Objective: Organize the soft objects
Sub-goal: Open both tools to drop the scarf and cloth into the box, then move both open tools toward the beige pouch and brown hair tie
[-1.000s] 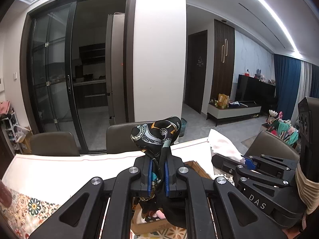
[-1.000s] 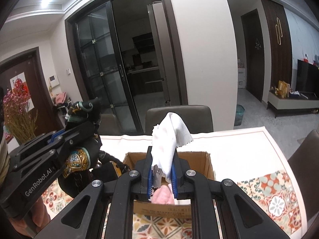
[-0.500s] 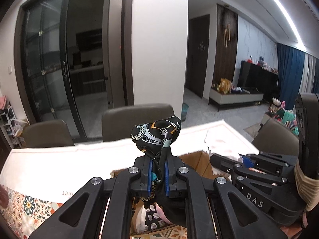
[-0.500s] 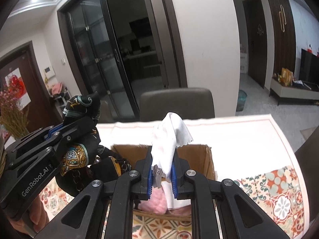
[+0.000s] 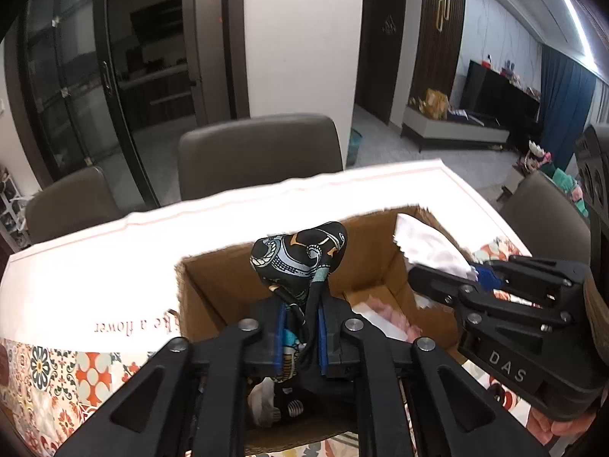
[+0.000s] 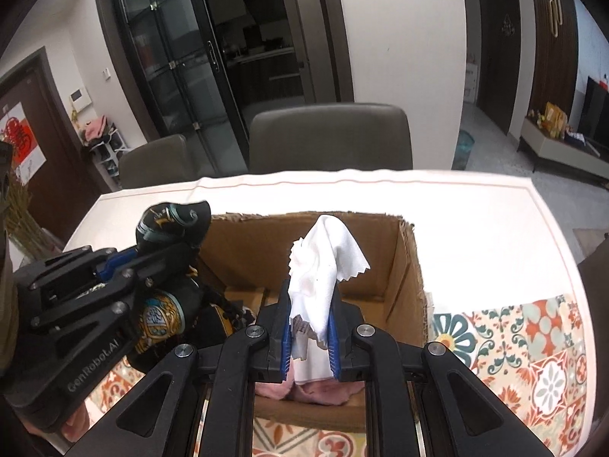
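Observation:
My left gripper (image 5: 300, 333) is shut on a black patterned scarf (image 5: 300, 253) and holds it over the open cardboard box (image 5: 213, 285). It also shows in the right wrist view (image 6: 125, 266) with the scarf (image 6: 173, 221) at the box's left side. My right gripper (image 6: 310, 337) is shut on a white cloth (image 6: 327, 251) above the box (image 6: 409, 266). The right gripper (image 5: 472, 278) and the white cloth (image 5: 430, 245) show at the right of the left wrist view. Pink fabric (image 6: 319, 394) lies inside the box.
The box stands on a table with a white and floral-tile cloth (image 6: 533, 342). Grey chairs (image 6: 331, 137) stand behind the table's far edge. Another chair (image 5: 540, 217) stands at the right end. Glass doors and a white pillar lie beyond.
Both grippers have come down and tilted toward the box, each still holding its cloth. The box's inside now shows fully in both views.

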